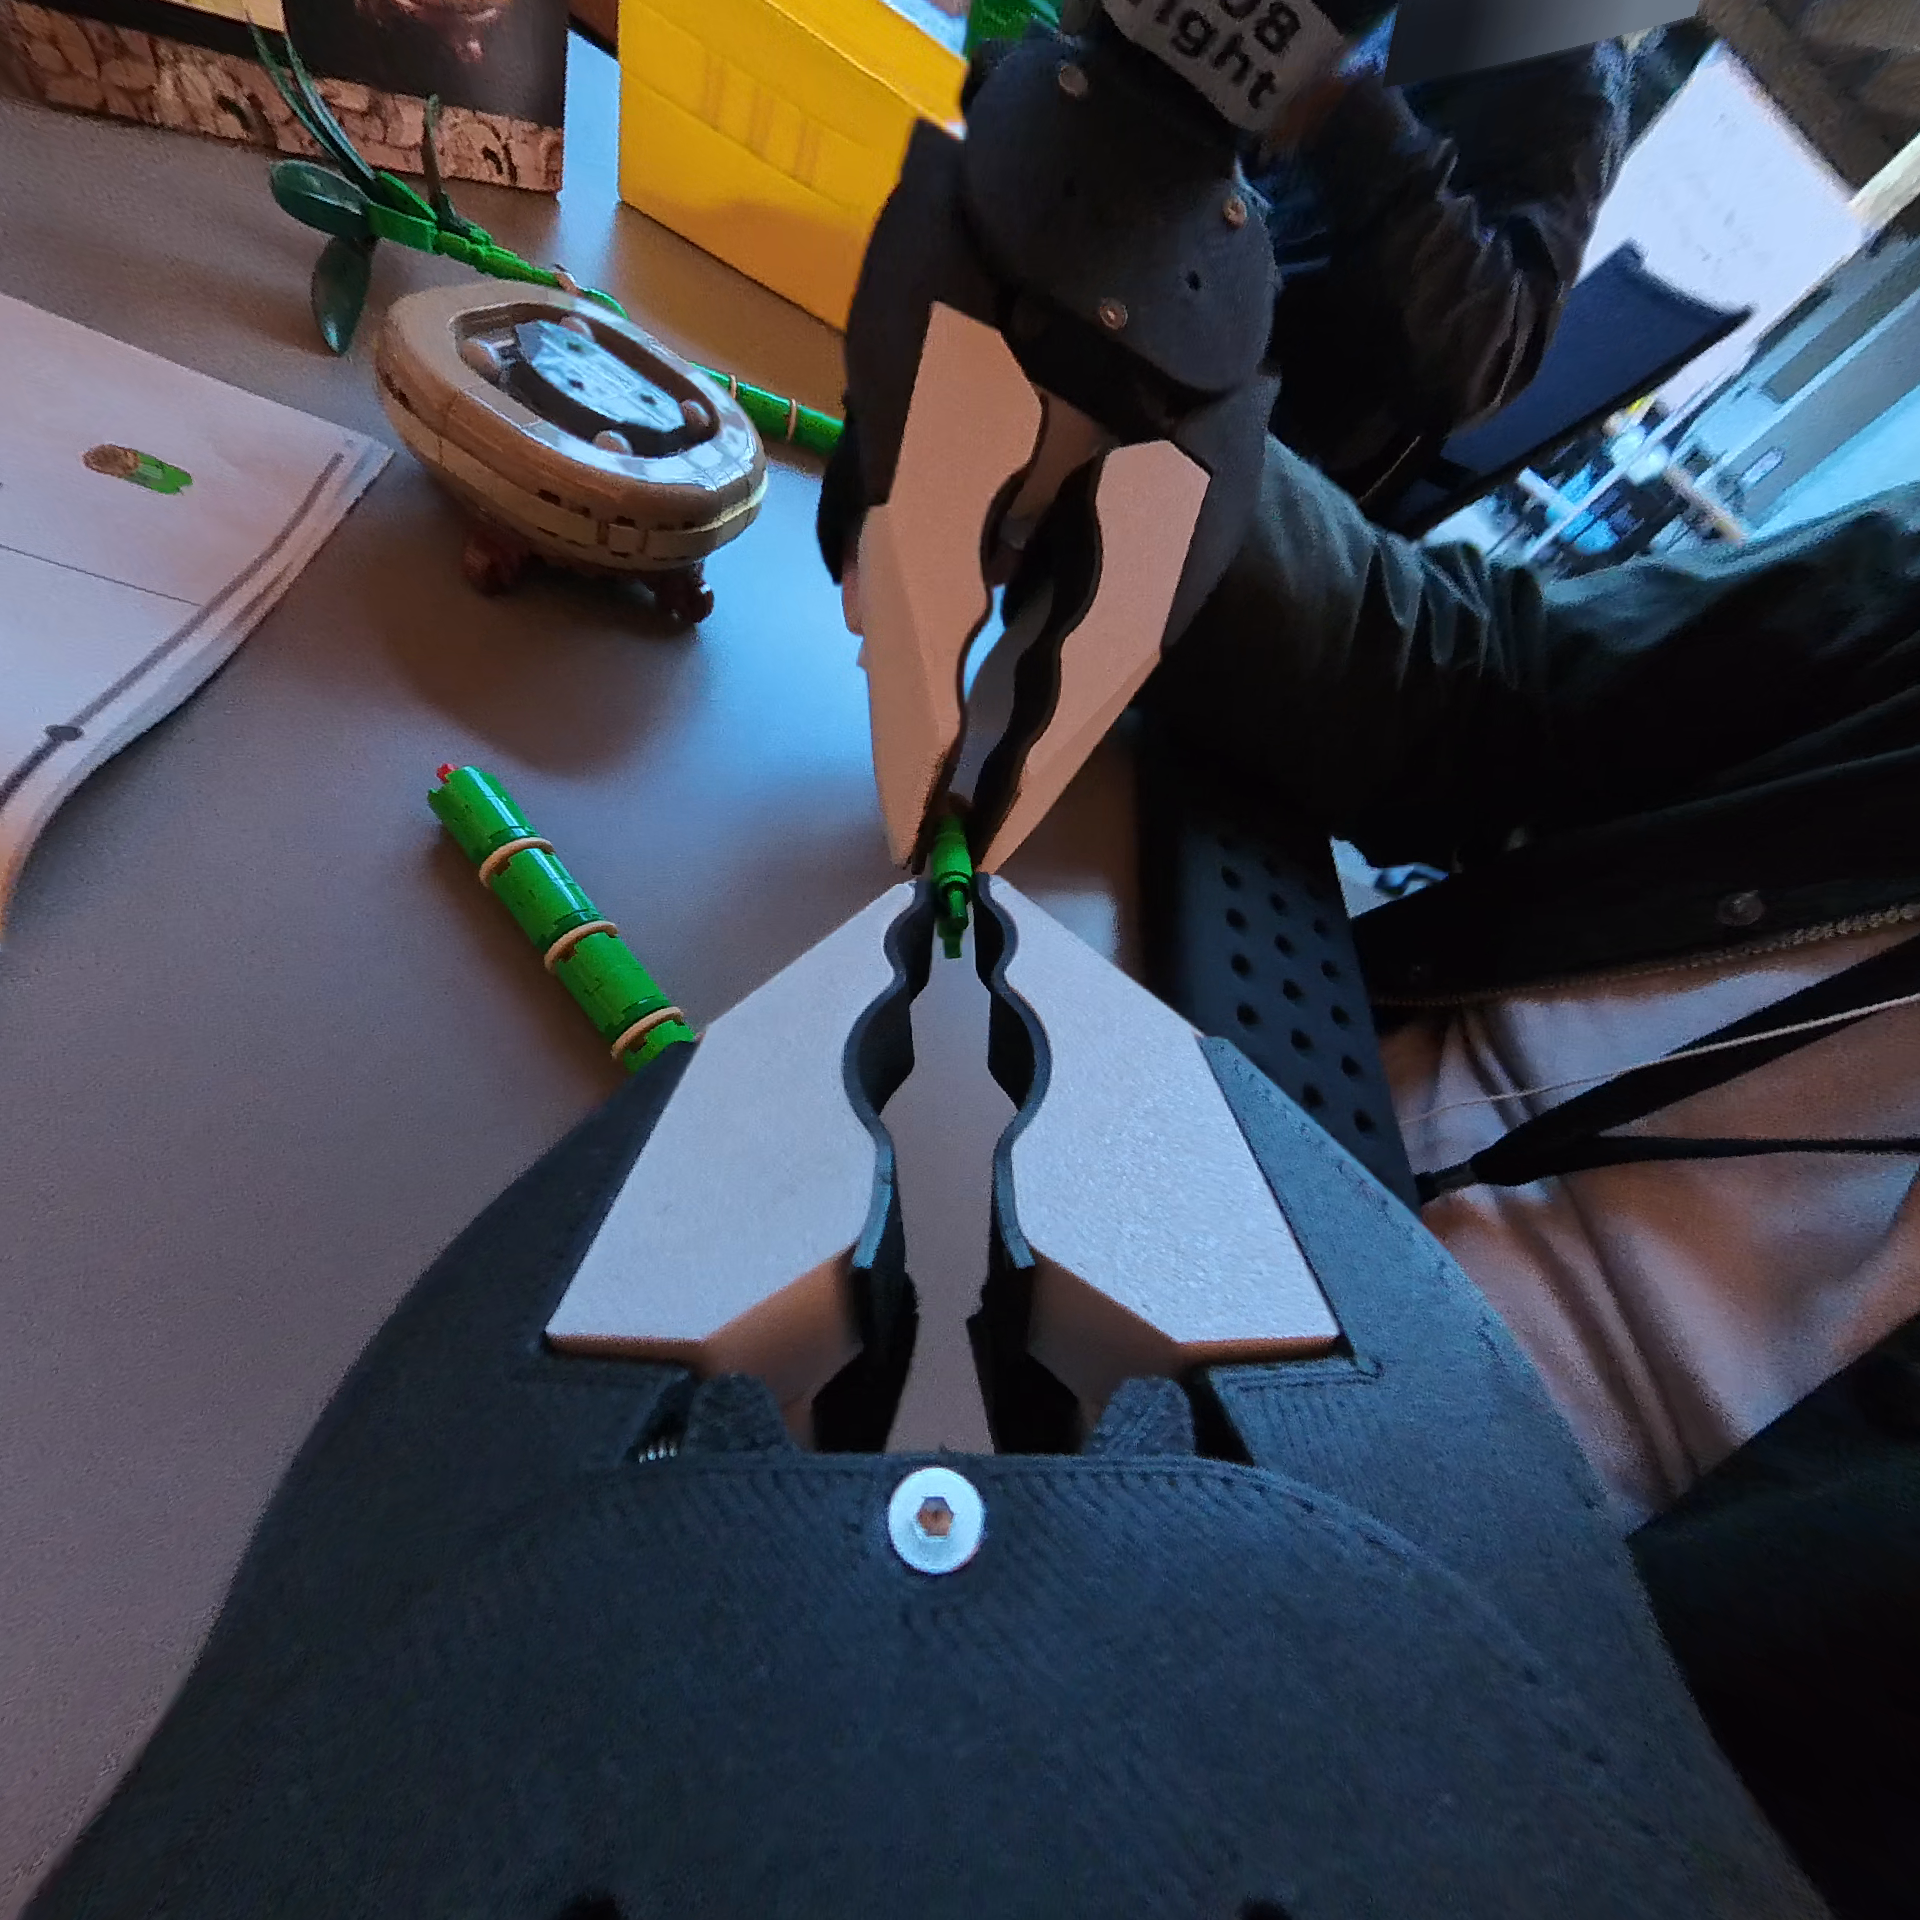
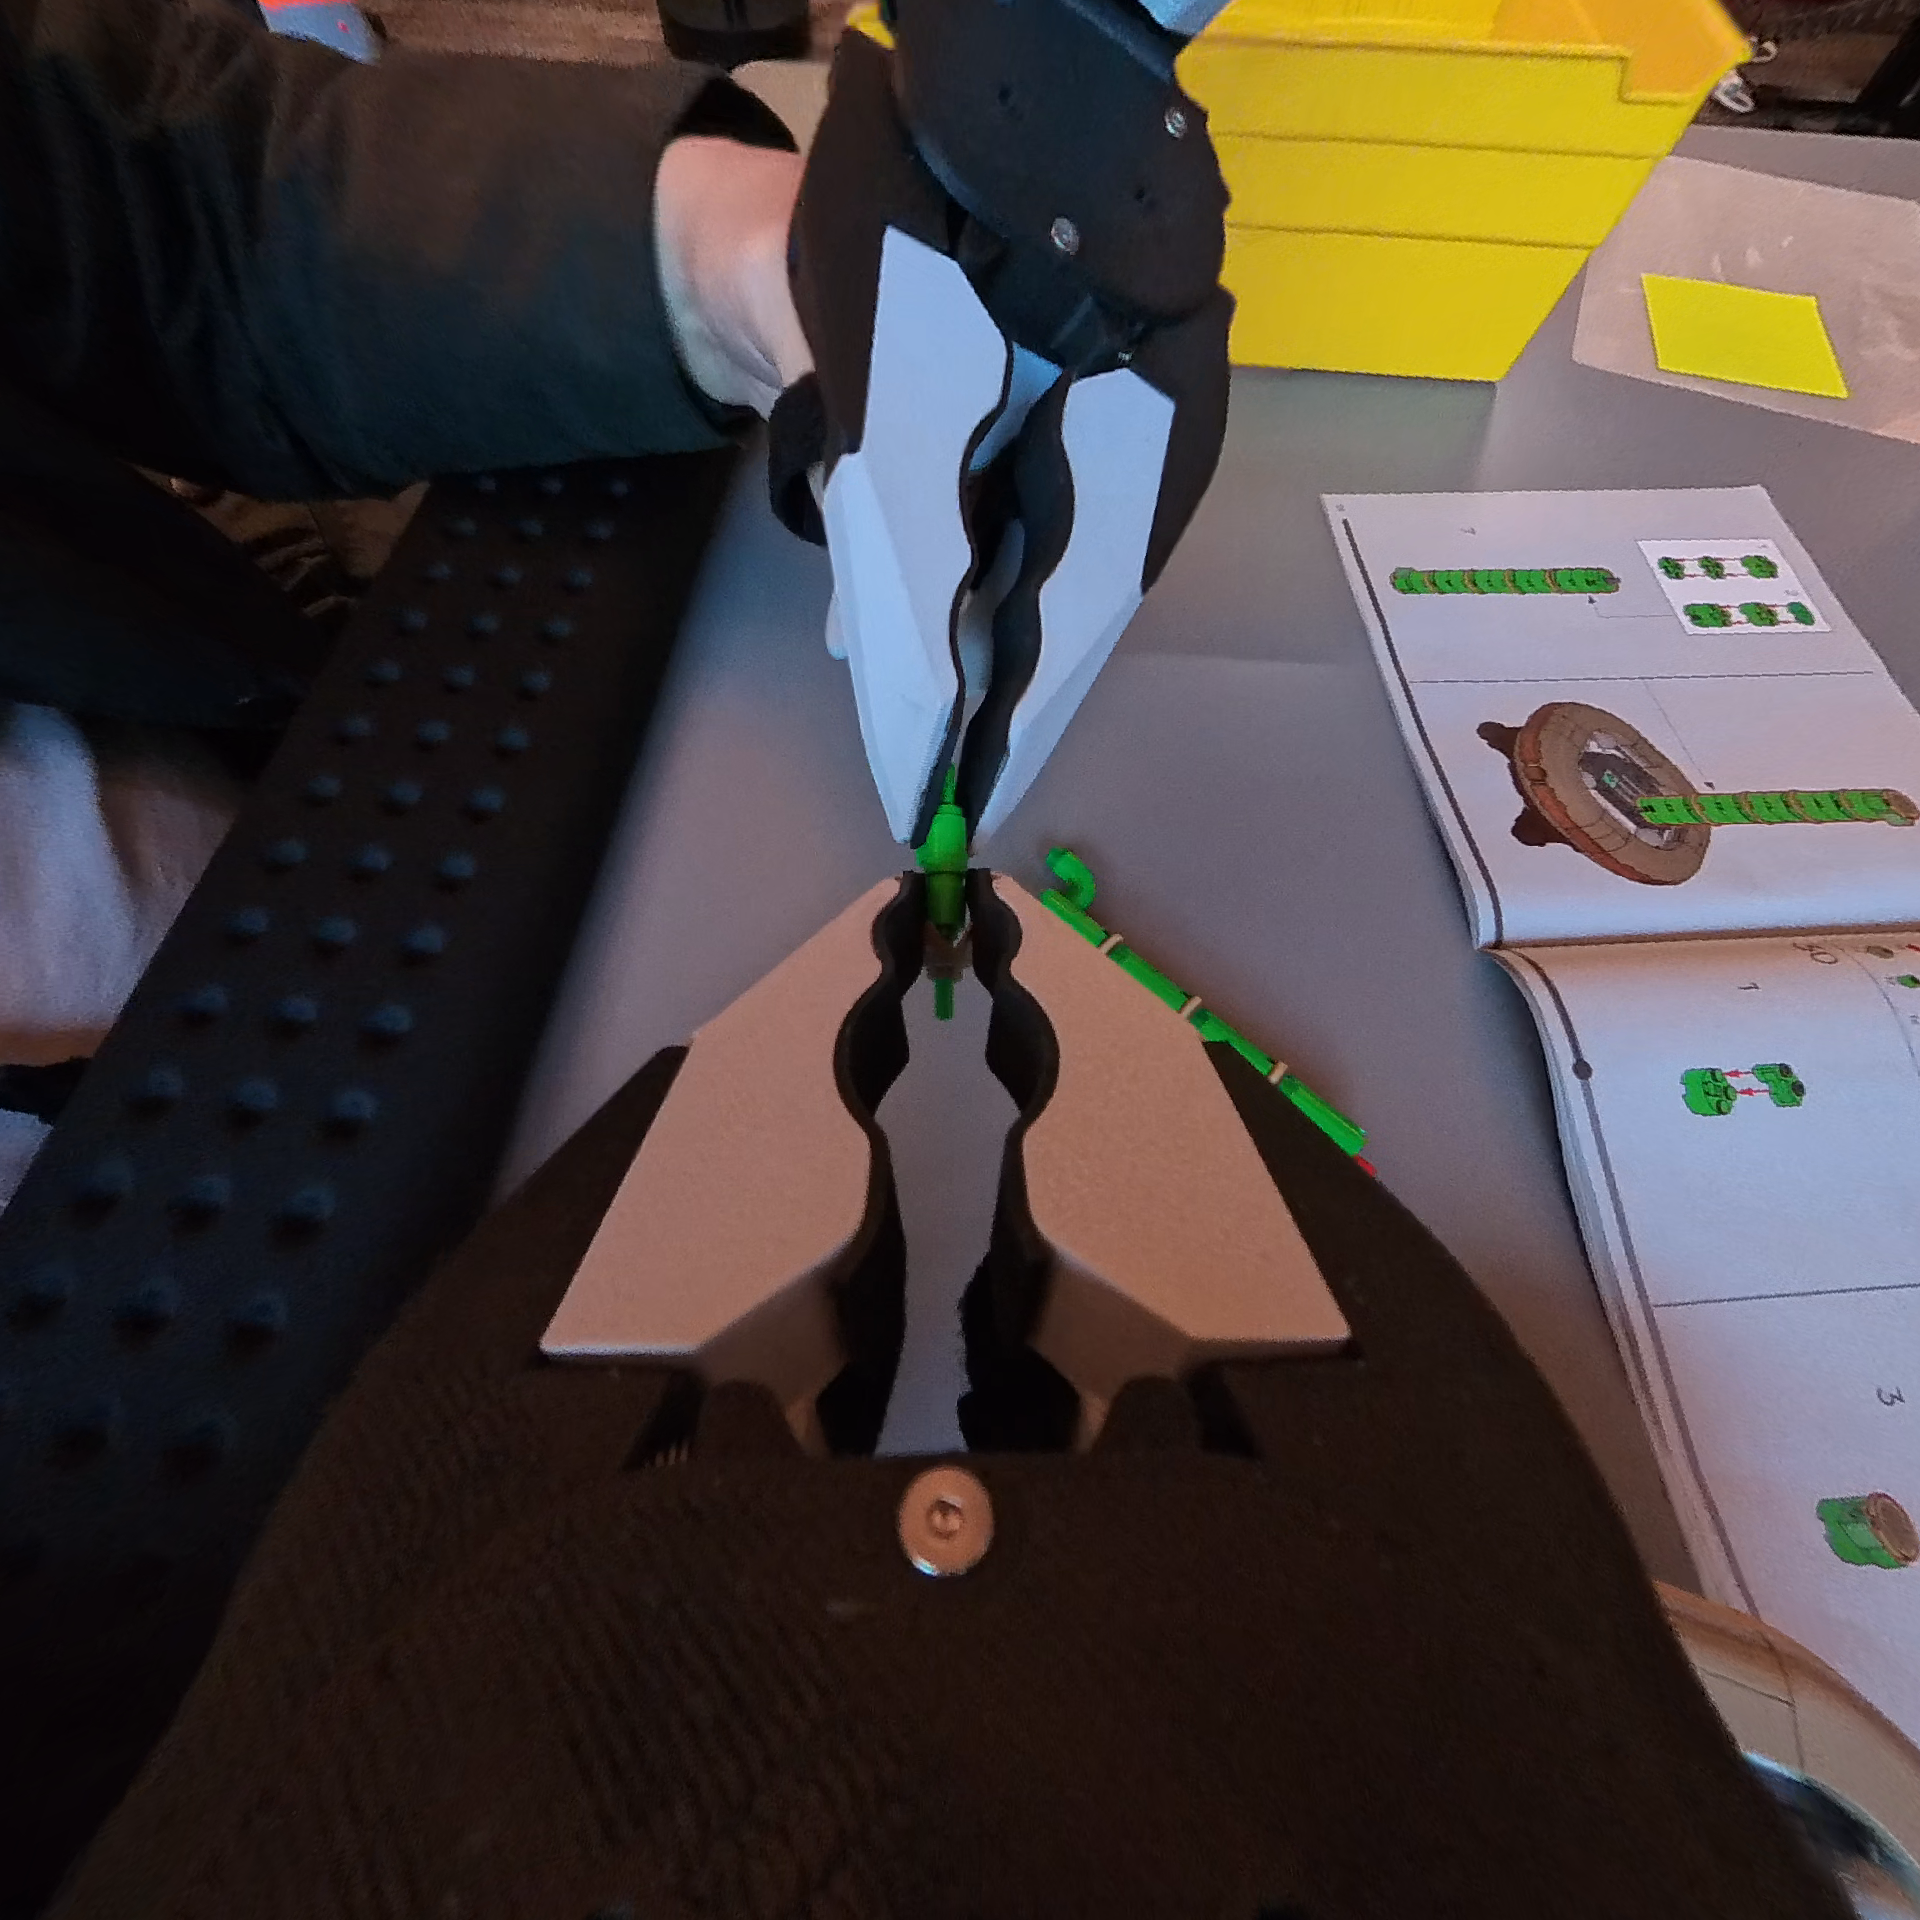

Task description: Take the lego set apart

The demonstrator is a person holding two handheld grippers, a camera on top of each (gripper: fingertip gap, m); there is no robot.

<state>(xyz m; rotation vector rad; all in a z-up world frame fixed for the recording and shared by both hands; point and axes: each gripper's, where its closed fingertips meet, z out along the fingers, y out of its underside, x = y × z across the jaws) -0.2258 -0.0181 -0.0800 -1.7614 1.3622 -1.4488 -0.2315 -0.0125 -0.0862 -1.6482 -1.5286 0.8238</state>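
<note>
Because the small green lego piece (image 1: pixel 950 883) is pinched from both ends at once, it hangs in the air above the desk (image 1: pixel 260 1195), between the tips of the two tools. The left hand-held gripper (image 1: pixel 948 902) is closed to a narrow gap on one end; the right hand-held gripper (image 2: pixel 943 904) is closed the same way on the other end, where a brownish collar appears to sit.

Handling, as a judgement: the piece is very light, rigid plastic, smooth and apt to slip or spring away when the joint lets go. Grip on the thicker collars, not the thin pin, and pull straight along its axis.

A longer green segmented stem (image 1: pixel 561 920) lies on the desk just beside the left tool. The tan pot base (image 1: pixel 566 436), instruction booklet (image 2: pixel 1621 727) and yellow bin (image 2: pixel 1423 197) stand farther off.
</note>
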